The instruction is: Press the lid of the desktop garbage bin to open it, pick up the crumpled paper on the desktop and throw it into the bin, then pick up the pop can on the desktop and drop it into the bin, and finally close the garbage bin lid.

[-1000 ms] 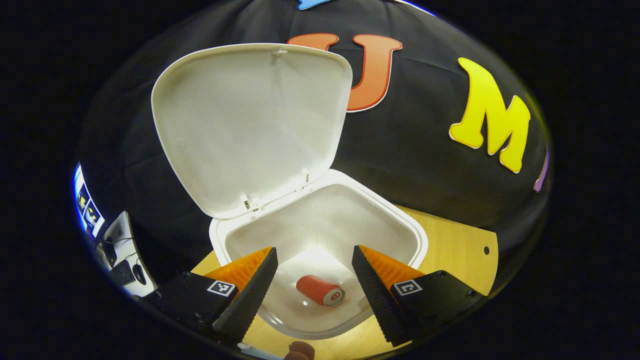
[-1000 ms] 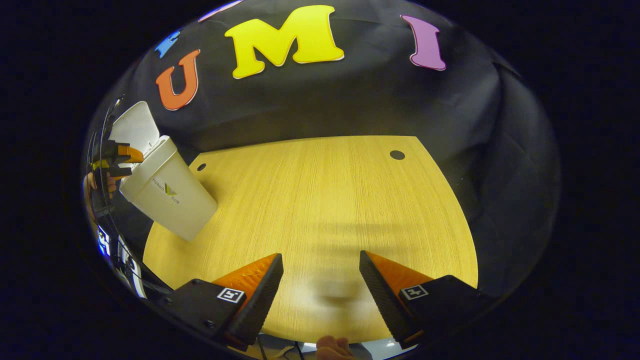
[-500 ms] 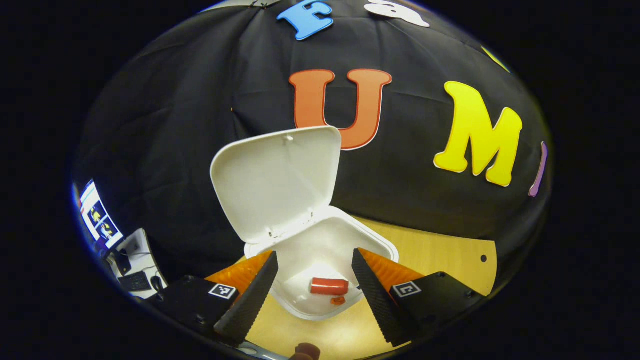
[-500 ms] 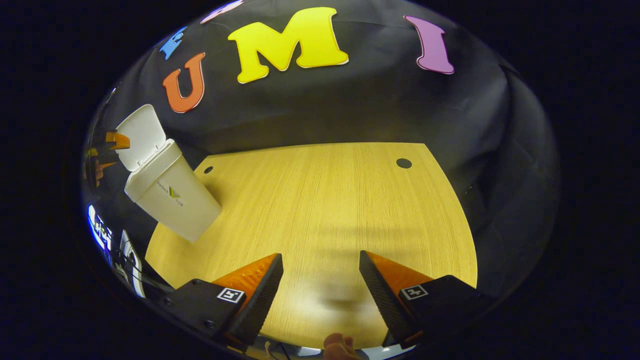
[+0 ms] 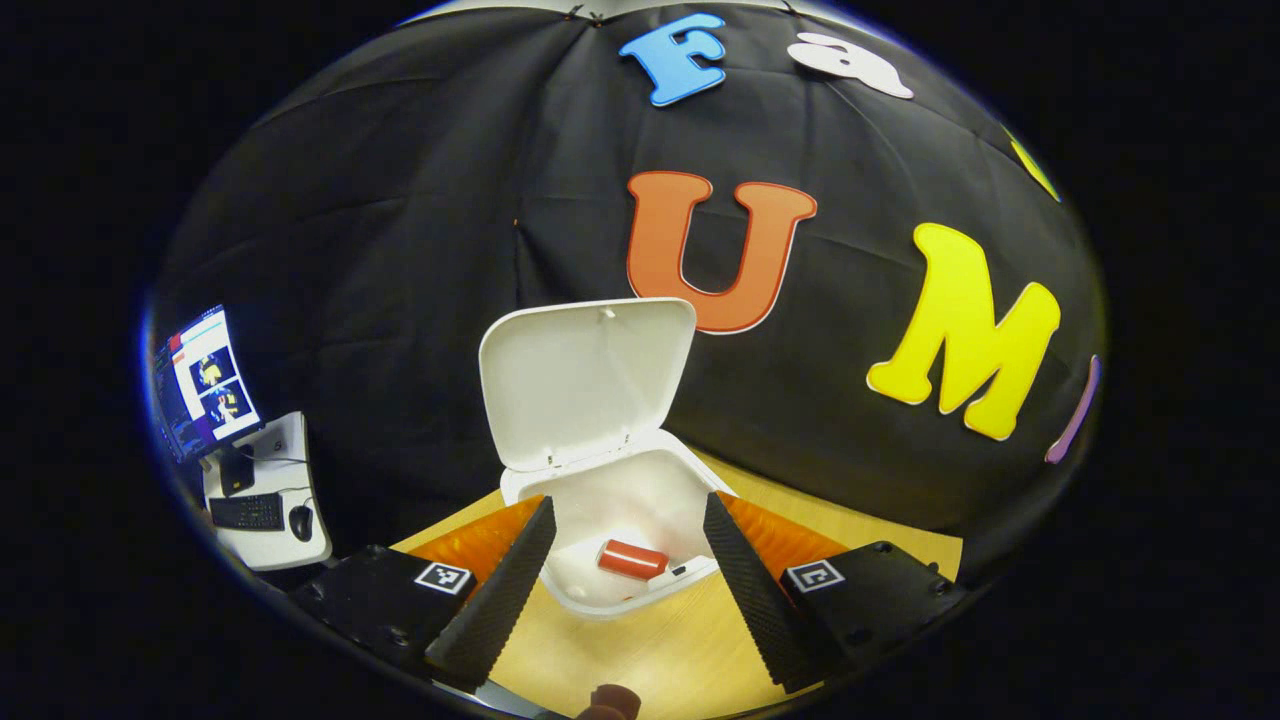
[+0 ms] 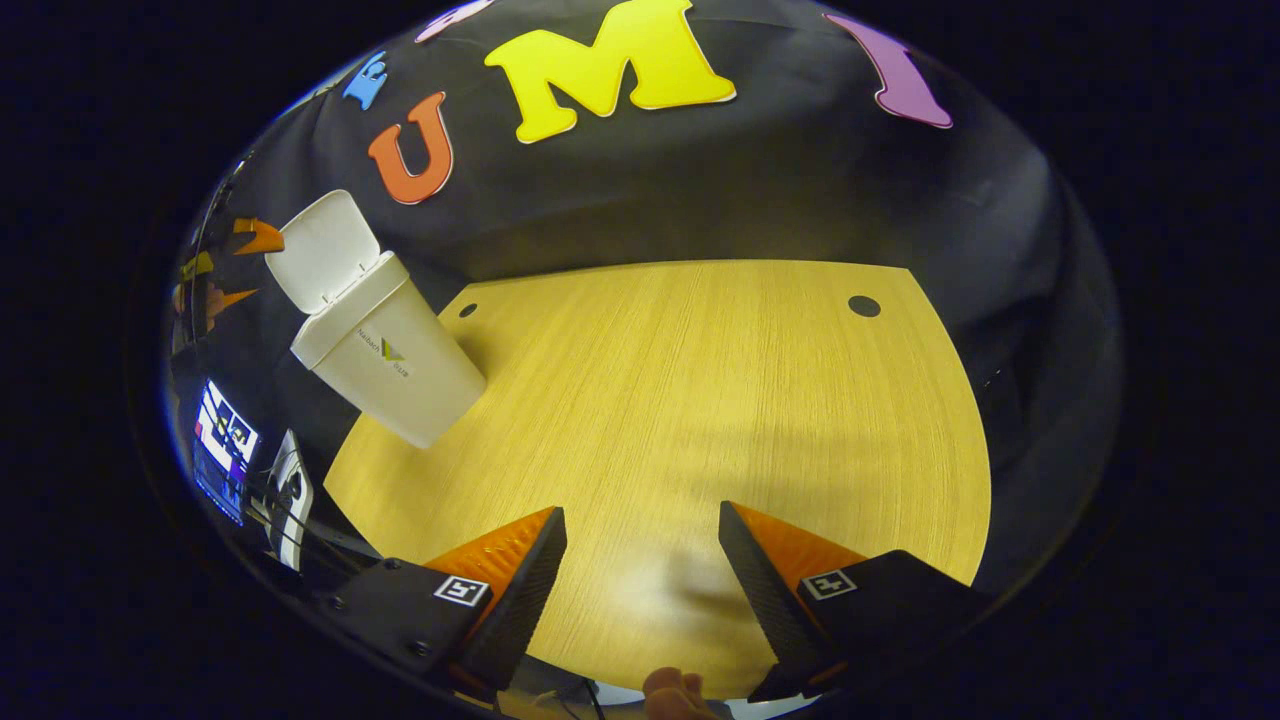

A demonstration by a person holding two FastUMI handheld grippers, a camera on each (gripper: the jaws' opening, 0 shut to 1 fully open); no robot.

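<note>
The bin (image 5: pixel 610 590) is standing open, its lid (image 5: pixel 585 380) tilting up at the back and leaving the mouth free from above. The can (image 5: pixel 630 558) is lying inside. The table (image 6: pixel 700 400) is lying bare beside the bin.

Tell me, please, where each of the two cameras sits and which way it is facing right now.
Left gripper view: rides the left gripper, above and in front of the garbage bin, looking down into it past the raised lid at the pop can; both fingers and a fingertip of the holding hand show.
Right gripper view: rides the right gripper, looking down across the desktop; its fingers and a bit of hand show.
Shared: the bin, open lid and desktop.
</note>
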